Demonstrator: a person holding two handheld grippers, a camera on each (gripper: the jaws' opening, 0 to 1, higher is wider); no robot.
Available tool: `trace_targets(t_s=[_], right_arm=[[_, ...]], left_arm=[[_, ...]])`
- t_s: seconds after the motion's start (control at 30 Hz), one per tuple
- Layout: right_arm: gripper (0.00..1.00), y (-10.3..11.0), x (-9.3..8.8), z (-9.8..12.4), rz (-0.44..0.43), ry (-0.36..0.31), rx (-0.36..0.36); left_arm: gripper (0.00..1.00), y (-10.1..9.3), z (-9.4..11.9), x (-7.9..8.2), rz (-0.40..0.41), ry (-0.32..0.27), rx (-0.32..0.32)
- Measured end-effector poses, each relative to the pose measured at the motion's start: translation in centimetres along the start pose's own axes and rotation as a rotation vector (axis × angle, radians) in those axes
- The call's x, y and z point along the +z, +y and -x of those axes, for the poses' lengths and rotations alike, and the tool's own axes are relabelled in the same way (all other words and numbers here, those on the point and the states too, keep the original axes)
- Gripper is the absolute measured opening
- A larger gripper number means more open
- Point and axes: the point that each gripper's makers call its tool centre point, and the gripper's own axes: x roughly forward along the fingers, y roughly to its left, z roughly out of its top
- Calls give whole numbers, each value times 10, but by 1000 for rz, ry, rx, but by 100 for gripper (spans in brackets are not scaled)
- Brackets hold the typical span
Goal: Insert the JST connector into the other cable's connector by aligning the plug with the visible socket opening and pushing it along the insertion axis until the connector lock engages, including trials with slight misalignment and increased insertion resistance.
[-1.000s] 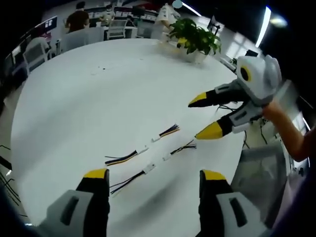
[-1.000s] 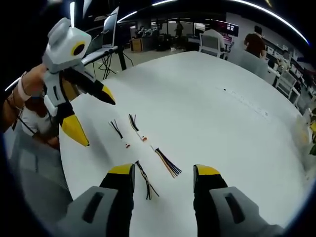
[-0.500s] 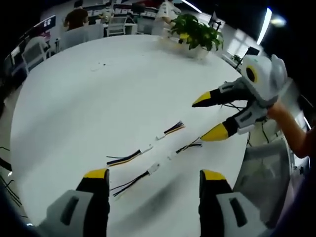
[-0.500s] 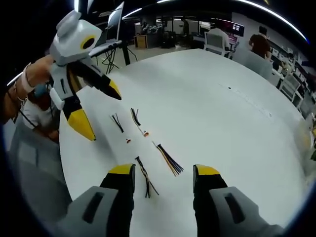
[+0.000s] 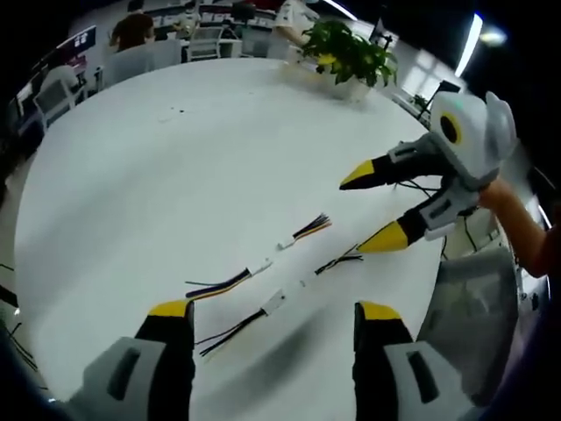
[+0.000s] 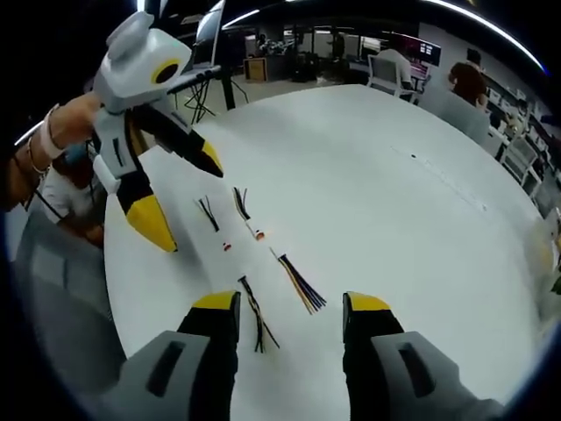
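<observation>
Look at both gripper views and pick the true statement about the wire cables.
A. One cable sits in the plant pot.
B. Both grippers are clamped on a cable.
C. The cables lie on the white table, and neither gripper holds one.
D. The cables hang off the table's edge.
C: the cables lie loose on the white table, while the left gripper and right gripper both stand open with nothing between their jaws.

left gripper view above the white table (image 5: 158, 175), looking past its fingers (image 5: 171, 309) at the cables (image 5: 263, 281), right gripper view facing opposite, same cables (image 6: 263, 263) beyond its fingers (image 6: 215, 301), both near
</observation>
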Motion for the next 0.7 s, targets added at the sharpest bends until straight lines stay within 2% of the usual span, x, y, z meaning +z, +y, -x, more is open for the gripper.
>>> trace_targets(t_s=[0.23, 0.7], right_arm=[[43, -1, 0, -1, 12, -1, 1], [43, 2, 8, -5, 44, -8, 18]], left_arm=[[71, 1, -3, -1, -13, 7, 4], [66, 3, -6, 4, -47, -20, 1]])
